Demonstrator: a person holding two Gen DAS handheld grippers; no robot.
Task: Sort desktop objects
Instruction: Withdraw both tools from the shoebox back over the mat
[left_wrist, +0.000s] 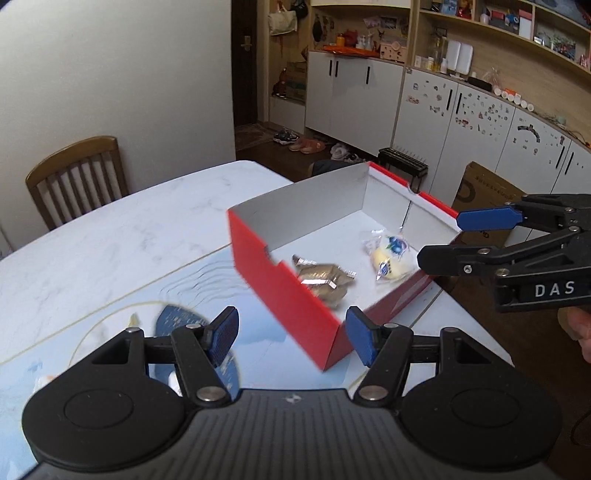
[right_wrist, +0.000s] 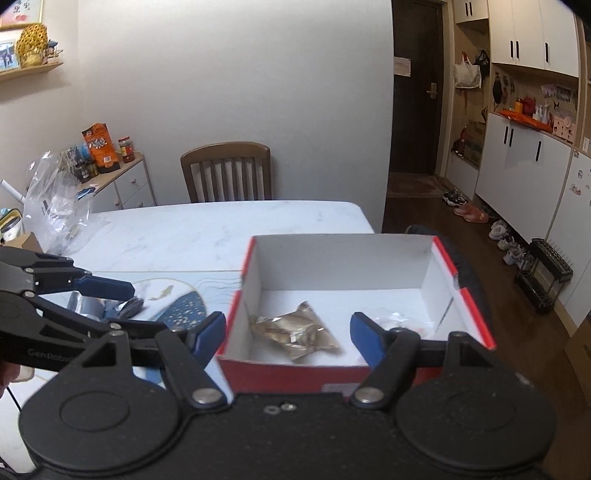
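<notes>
A red box with a white inside (left_wrist: 280, 295) (right_wrist: 465, 299) stands on the table. In it lie a gold foil packet (left_wrist: 325, 282) (right_wrist: 295, 330) and a clear bag with a yellow bun (left_wrist: 389, 258), whose edge shows in the right wrist view (right_wrist: 397, 319). My left gripper (left_wrist: 291, 334) is open and empty above the box's near left corner; it also shows in the right wrist view (right_wrist: 144, 306). My right gripper (right_wrist: 288, 336) is open and empty over the box's near wall; it also shows in the left wrist view (left_wrist: 439, 238). Silver and blue packets (right_wrist: 107, 306) lie on the mat to the left.
The box sits partly on a blue patterned mat (left_wrist: 122, 306) (right_wrist: 184, 306) on a white marble table (left_wrist: 110, 229) (right_wrist: 221, 225). A wooden chair (right_wrist: 227, 171) (left_wrist: 77, 173) stands at the far side. Crumpled clear plastic (right_wrist: 55, 206) lies at the table's left.
</notes>
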